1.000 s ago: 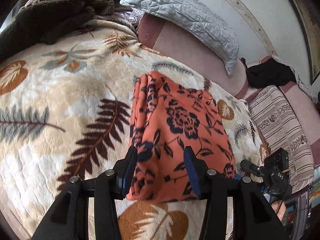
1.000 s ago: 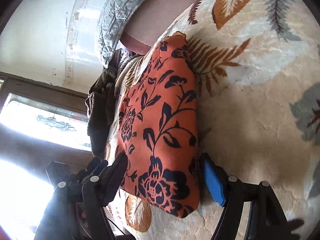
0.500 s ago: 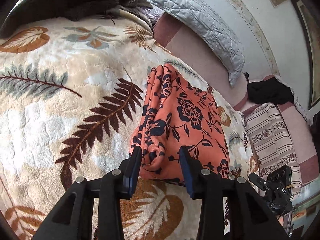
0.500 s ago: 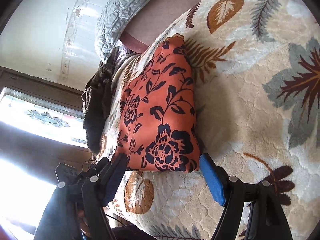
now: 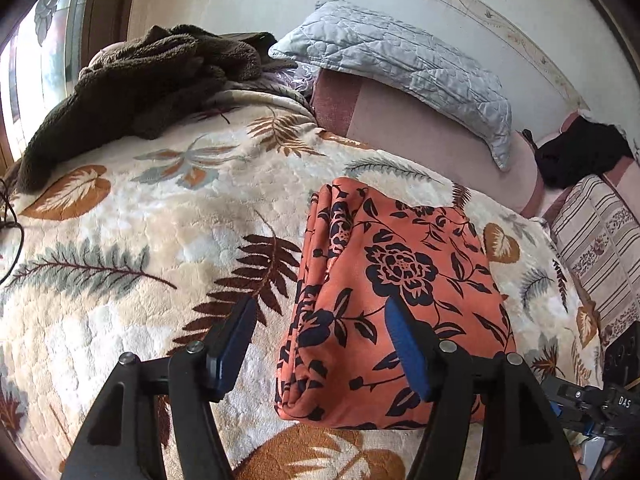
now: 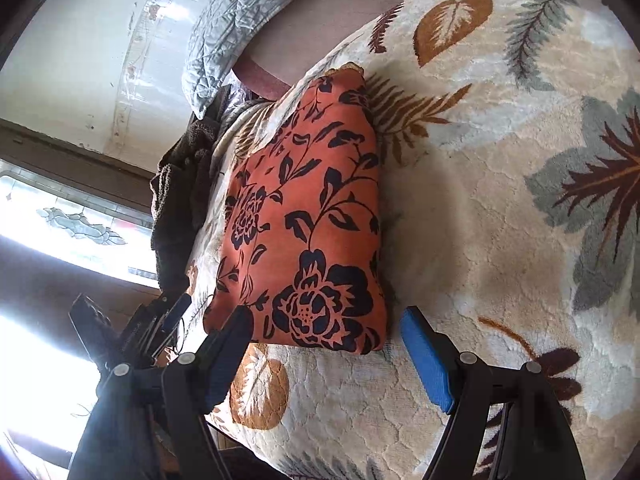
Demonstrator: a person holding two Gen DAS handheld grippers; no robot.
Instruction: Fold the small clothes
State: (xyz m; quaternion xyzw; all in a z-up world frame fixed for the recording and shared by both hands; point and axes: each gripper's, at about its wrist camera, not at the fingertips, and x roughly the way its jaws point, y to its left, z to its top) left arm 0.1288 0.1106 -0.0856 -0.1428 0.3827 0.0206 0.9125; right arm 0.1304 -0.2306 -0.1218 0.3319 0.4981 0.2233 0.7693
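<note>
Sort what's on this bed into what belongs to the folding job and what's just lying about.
Job:
- orange floral cloth, folded on the blanket
- left tool, jaws just opened, cloth's corner between them, pads off it
- right tool, open

Lying about:
- brown fleece
- grey pillow
- black garment
- striped cloth

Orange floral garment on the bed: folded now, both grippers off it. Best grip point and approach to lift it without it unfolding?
Probably the rolled fold edge at the near-left corner of the orange floral garment, where the layers bunch thick. Bring the left gripper, jaws just opened and clear of the cloth, in low from the near side, pinching all layers. The right gripper could take the opposite near corner off the leaf-print blanket.
</note>
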